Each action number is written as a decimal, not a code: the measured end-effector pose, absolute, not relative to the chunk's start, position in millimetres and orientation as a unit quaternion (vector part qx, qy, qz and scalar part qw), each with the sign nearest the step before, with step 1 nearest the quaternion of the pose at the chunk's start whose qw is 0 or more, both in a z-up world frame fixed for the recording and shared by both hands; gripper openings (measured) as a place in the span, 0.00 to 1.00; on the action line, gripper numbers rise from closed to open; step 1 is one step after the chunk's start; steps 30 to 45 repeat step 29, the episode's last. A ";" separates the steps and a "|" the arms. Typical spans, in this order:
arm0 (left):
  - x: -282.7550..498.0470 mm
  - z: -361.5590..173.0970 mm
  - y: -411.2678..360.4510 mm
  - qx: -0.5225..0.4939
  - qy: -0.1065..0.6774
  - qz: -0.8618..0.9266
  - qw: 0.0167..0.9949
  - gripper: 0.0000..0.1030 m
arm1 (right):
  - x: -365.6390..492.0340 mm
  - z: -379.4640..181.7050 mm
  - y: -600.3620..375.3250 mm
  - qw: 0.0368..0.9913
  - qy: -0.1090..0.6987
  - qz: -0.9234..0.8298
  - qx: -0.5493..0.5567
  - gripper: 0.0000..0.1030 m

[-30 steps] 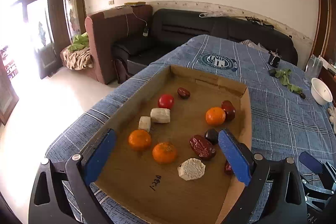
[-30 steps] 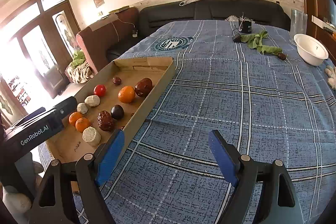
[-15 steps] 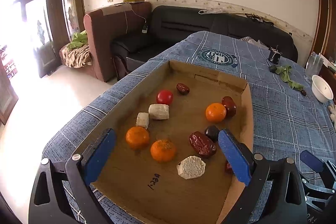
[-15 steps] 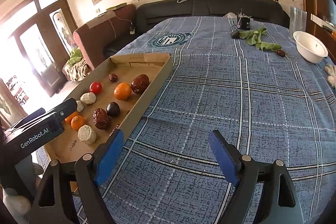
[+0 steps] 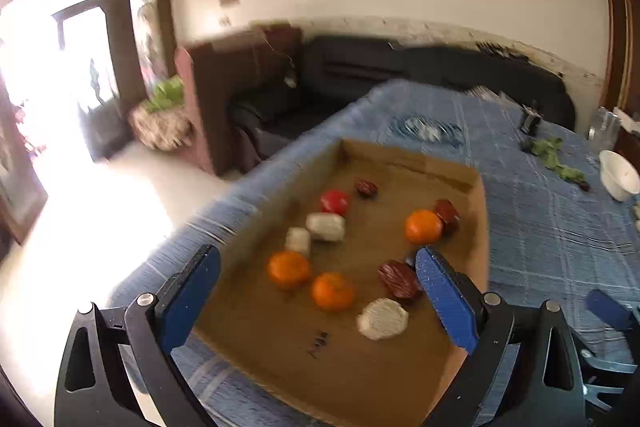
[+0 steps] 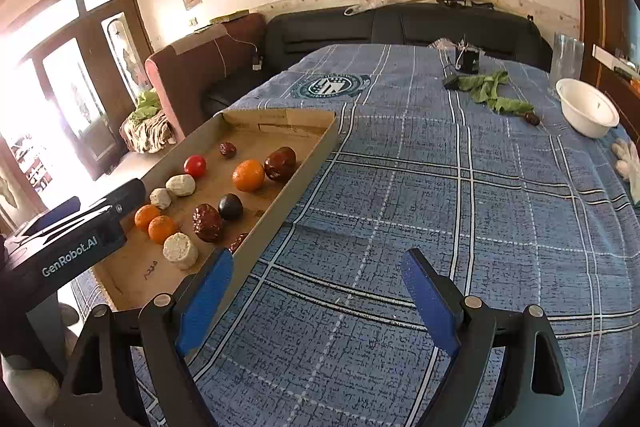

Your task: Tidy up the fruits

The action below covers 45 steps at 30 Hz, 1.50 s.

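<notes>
A shallow cardboard tray lies on the blue plaid tablecloth. It holds three oranges, one at the right and two near the front, a red tomato, dark red dates, a dark plum and white pieces. My left gripper is open and empty above the tray's near end. My right gripper is open and empty over the cloth, right of the tray.
A white bowl, green leaves, a small dark fruit and a glass stand at the far right of the table. A black sofa and brown armchair lie beyond. A white glove lies at the right edge.
The left gripper has moved, the view is now blurred and the tray sits a little further and more to the right. The right gripper rose slightly. Both stay open.
</notes>
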<state>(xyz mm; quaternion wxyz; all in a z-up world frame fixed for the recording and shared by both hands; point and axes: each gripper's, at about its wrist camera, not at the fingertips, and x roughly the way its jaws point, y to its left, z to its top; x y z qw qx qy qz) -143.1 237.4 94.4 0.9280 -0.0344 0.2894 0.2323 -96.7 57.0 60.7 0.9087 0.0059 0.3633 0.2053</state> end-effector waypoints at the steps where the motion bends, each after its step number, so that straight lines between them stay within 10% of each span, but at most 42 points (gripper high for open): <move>1: -150.5 100.0 234.3 -0.023 0.267 0.250 0.930 0.95 | -98.8 62.2 57.3 0.910 0.360 0.205 0.004 0.88; 45: -182.5 106.4 233.8 -0.070 0.278 0.185 0.940 1.00 | -138.1 83.3 61.3 0.924 0.317 0.214 -0.025 0.90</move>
